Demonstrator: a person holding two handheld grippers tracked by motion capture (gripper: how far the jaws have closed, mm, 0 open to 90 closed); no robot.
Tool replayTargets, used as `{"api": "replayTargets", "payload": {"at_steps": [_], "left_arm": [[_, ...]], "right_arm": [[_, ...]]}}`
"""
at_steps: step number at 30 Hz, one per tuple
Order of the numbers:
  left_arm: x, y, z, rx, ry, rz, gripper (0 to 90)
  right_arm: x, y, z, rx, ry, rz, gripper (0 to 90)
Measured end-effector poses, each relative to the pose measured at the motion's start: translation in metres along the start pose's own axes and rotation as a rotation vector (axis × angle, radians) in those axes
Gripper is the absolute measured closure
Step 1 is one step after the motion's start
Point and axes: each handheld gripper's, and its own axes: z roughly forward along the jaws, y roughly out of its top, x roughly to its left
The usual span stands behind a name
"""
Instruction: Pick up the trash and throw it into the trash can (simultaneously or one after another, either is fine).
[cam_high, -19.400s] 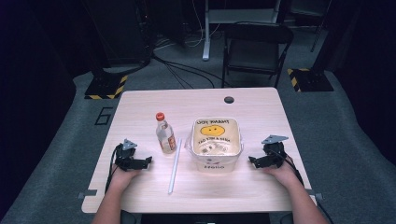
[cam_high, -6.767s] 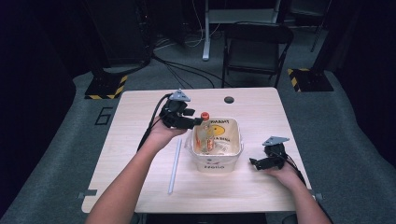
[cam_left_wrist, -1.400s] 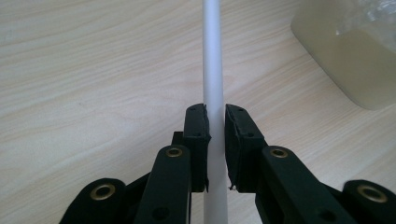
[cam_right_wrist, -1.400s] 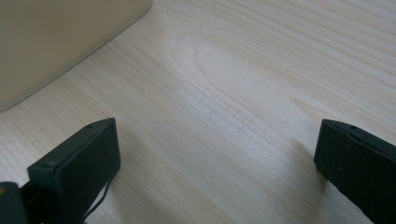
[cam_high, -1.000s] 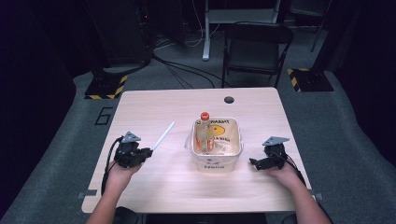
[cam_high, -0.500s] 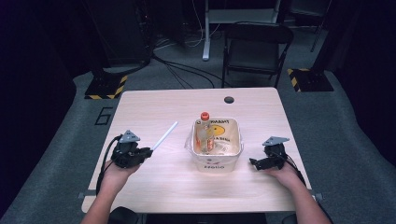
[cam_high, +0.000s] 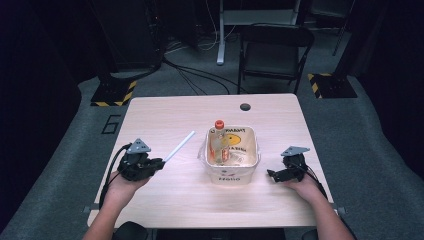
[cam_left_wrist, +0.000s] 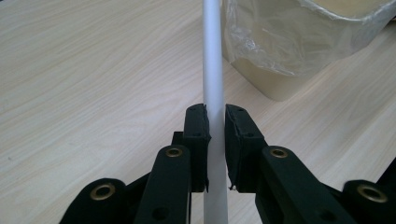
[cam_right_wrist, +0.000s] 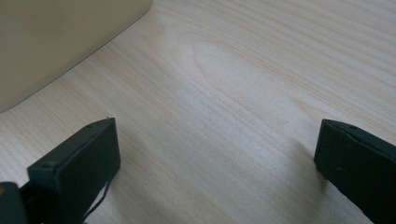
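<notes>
Left gripper (cam_left_wrist: 215, 140) clamps a smooth white tube (cam_left_wrist: 212, 70), a straight round rod angling off the pale wood-grain table (cam_high: 165, 115) toward the boxy cream bin (cam_high: 230, 172). Right gripper (cam_right_wrist: 215, 158) rests with jaws wide apart, holding nothing.

one bench (cam_high: 170, 120) carries one cream tub (cam_high: 233, 167), one red-capped bottle (cam_high: 218, 141) inside that tub, and one white tube (cam_high: 178, 147) left of the tub; two grippers, one chair (cam_high: 272, 50) beyond the tub.
</notes>
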Motion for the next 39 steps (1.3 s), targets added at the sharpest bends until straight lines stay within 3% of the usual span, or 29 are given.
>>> {"api": "replayTargets", "payload": {"at_steps": [16, 23, 39], "left_arm": [[-0.018, 0.009, -0.008, -0.007, -0.058, 0.053, 79.6], [-0.027, 0.014, -0.005, 0.003, -0.082, 0.091, 79.6], [-0.041, 0.031, 0.009, -0.004, -0.125, 0.123, 79.5]], "right_arm": [[0.0, 0.0, 0.0, 0.0, 0.0, -0.001, 0.0], [0.0, 0.0, 0.0, 0.0, 0.0, -0.001, 0.0], [0.0, 0.0, 0.0, 0.0, 0.001, 0.0, 0.0]]}}
